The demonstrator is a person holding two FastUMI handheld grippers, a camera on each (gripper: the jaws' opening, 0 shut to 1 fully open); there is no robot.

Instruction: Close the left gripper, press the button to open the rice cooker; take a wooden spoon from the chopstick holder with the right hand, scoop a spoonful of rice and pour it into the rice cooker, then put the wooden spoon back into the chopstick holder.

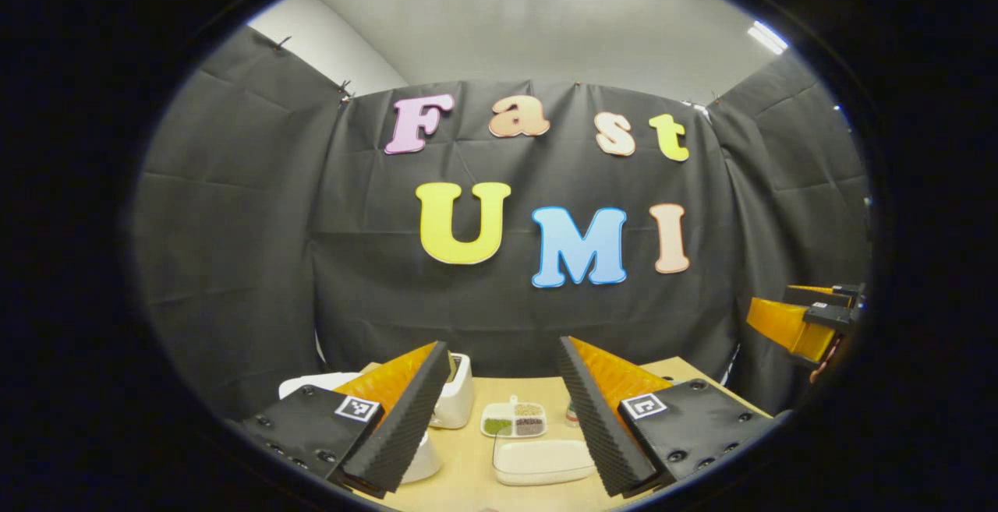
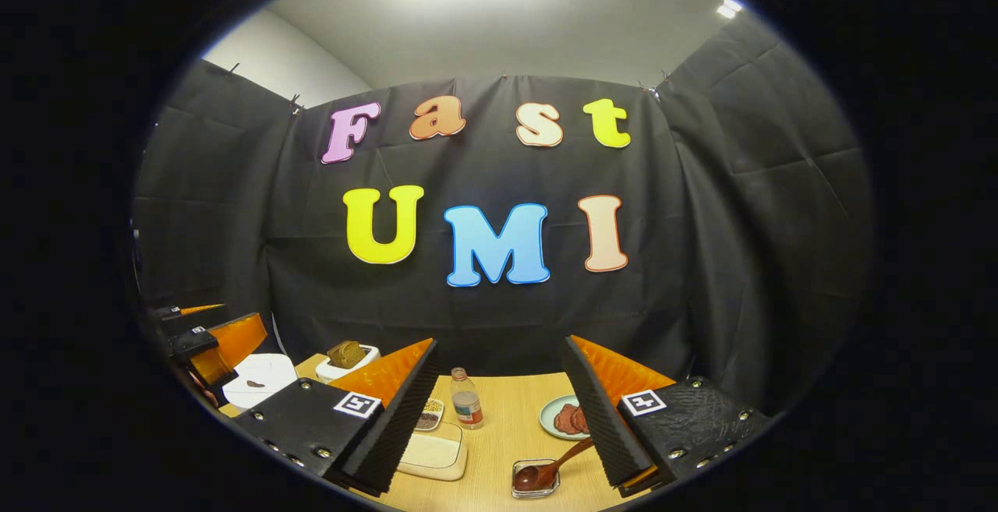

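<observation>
In the left gripper view the left gripper [image 1: 503,411] hangs above the wooden table [image 1: 468,481] with its two fingers spread wide and nothing between them; the white rice cooker [image 1: 312,384], lid down, sits behind its left finger, and a white toaster [image 1: 456,395] stands just beside the cooker toward the middle; further along from the cooker lie a small divided dish of grains [image 1: 514,420] and, nearer the camera, a shallow white rice tray [image 1: 543,461]; far off on the side opposite the cooker the right gripper [image 1: 807,325] hovers in the air.

In the right gripper view the right gripper [image 2: 499,411] is also held wide apart and empty; the rice cooker [image 2: 261,379] lies at the far left with the left gripper [image 2: 207,344] above it, and the toaster [image 2: 347,360], holding a slice of bread, stands just behind the cooker; moving away from the cooker come the rice tray [image 2: 433,453], a small bottle [image 2: 466,408], then a plate [image 2: 557,417] with dark food; the wooden spoon [image 2: 550,469] rests with its bowl in a small clear dish [image 2: 534,479], its handle slanting up toward the right finger; whether this dish is the chopstick holder I cannot tell.
</observation>
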